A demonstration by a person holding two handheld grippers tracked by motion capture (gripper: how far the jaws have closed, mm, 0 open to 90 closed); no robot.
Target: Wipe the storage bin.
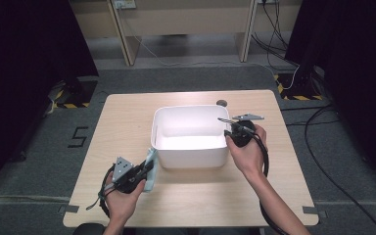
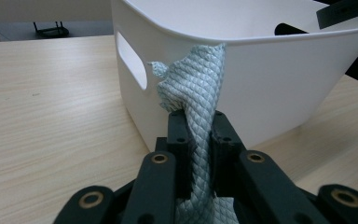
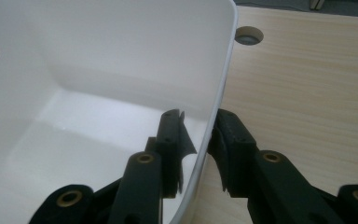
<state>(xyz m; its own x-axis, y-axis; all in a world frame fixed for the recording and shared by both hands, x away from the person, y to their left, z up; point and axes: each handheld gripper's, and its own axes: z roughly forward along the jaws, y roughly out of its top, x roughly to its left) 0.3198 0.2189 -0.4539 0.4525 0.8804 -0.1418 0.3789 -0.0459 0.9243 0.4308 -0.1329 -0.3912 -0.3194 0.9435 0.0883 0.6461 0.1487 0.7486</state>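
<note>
Wooden counter largely bare; broad open room along near edge and at left side. One white bin at centre, its far rim close to one round cable hole near the far edge. One pale green-grey woven cloth, held outside the bin's near-left corner, just beside the wall. Two grippers counted, one per hand.

Left gripper, near counter's front-left: fingers clamped tight on the cloth, which rises between them and ends level with the bin rim. Left gripper view alone reveals the cloth's diamond weave and the slot handle in the bin wall.

Right gripper at bin's right wall: fingers set astride the wall, one inside, one outside. Narrow gaps visible on both sides of the rim; contact with pads not confirmed. Right gripper view alone shows this straddle and the bin's bare floor; high view gives overall layout and counter margins.
</note>
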